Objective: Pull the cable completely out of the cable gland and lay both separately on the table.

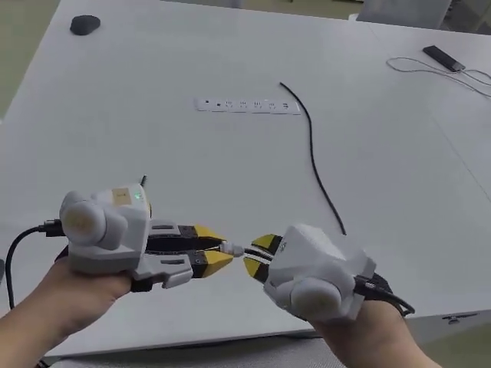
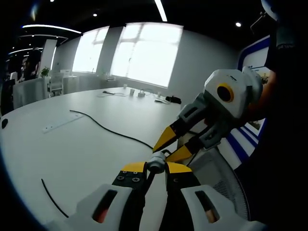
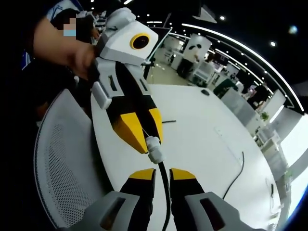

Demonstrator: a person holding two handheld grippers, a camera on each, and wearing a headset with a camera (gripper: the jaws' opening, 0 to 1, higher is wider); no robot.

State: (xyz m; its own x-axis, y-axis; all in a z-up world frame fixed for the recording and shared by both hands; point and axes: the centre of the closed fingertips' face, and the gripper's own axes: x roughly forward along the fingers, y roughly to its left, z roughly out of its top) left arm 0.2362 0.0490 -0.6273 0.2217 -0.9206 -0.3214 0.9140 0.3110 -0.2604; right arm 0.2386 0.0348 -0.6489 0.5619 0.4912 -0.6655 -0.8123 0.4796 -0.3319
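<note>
A small white cable gland [image 1: 233, 249] hangs just above the near table edge between my two grippers. My left gripper [image 1: 225, 250] is shut on the gland [image 2: 156, 162], which sits between its yellow tips. My right gripper [image 1: 252, 254] faces it tip to tip and is shut on the thin black cable [image 3: 164, 185] right behind the gland [image 3: 155, 150]. In the right gripper view the cable runs from the gland down between my own jaws [image 3: 163, 173]. The left gripper [image 3: 149, 142] shows there from above, and the right gripper [image 2: 161, 155] enters the left gripper view from the right.
A white power strip [image 1: 245, 105] lies at mid table, with a long black cord [image 1: 314, 165] running toward the near right. A dark mouse [image 1: 84, 24] sits far left, a remote and white wires [image 1: 443, 58] far right. A mesh chair [image 3: 62, 159] stands below the table edge.
</note>
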